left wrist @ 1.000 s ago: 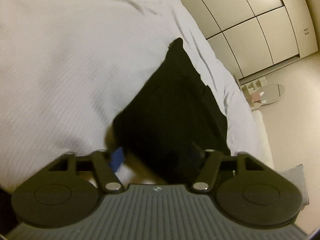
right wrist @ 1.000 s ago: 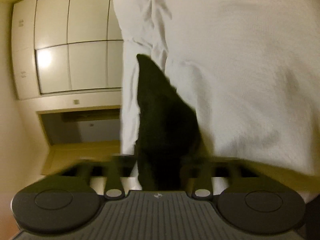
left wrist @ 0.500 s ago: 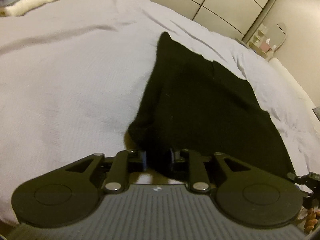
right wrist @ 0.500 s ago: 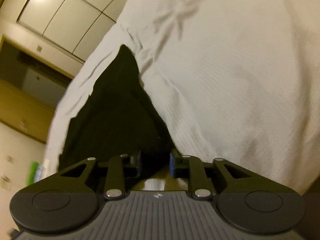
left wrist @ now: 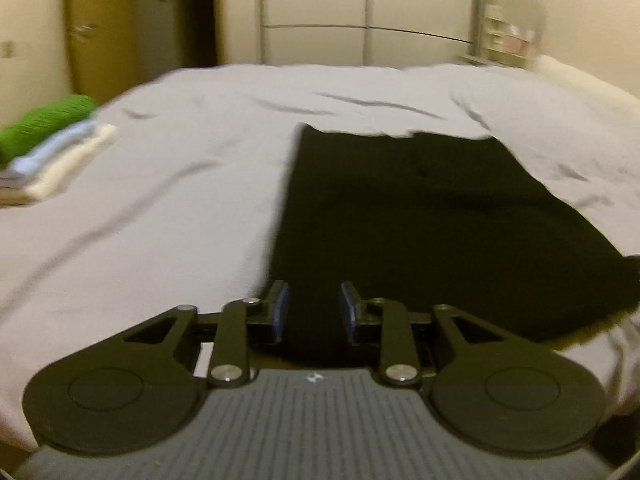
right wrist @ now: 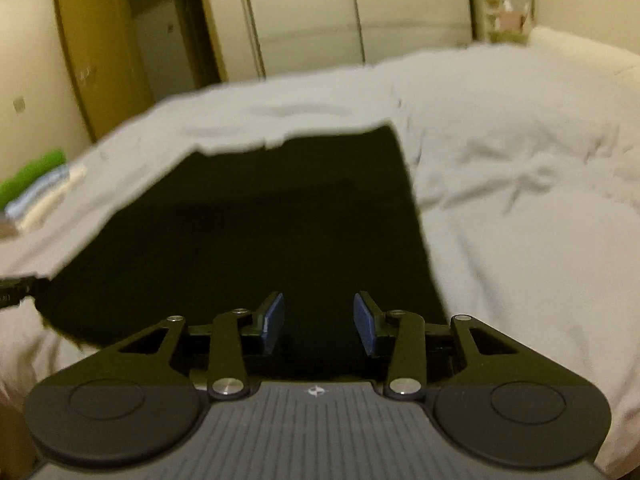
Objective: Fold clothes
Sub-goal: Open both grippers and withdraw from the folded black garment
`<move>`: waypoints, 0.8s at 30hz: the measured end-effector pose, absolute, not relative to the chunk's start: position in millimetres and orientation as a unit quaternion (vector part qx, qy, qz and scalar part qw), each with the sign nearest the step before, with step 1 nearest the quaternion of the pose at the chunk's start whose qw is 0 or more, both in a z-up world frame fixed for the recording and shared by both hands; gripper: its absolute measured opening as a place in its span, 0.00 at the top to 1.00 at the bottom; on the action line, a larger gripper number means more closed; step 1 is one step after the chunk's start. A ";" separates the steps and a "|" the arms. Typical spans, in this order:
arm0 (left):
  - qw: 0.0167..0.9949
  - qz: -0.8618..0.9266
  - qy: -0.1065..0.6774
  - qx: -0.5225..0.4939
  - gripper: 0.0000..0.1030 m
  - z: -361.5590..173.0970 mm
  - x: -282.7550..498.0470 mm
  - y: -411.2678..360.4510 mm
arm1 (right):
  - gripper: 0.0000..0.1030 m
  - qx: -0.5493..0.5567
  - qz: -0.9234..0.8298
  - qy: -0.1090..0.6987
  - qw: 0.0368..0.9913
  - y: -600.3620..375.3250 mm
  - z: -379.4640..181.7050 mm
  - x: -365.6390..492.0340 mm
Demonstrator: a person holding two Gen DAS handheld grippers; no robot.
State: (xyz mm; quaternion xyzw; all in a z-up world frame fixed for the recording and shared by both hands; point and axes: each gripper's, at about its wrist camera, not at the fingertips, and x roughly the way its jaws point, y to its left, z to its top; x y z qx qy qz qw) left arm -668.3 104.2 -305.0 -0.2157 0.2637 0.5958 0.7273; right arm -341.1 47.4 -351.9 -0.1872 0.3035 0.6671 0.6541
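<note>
While the flat black knitted garment lies spread on the pale grey bed sheet, the left gripper jaws clamp its near edge; the right gripper jaws have just been opening, apart around the cloth.

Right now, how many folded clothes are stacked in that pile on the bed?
3 visible: a green knitted one on top, a light blue one under it, a cream one lowest. More may be hidden off-frame.

No readable text, label, brand or number shows in either view.
</note>
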 end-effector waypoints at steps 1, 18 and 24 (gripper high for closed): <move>0.723 0.594 0.269 -0.227 0.81 -314.8 -670.9 107.1 | 0.62 -0.203 0.656 0.306 0.659 50.2 -363.3 -339.0; 0.702 0.604 0.270 -0.264 0.87 -289.1 -686.9 66.6 | 0.60 -0.150 0.619 0.346 0.689 -1.1 -347.6 -285.8; 0.675 0.609 0.323 -0.262 0.73 -284.6 -660.6 53.8 | 0.25 -0.171 0.643 0.340 0.665 -4.3 -336.5 -327.3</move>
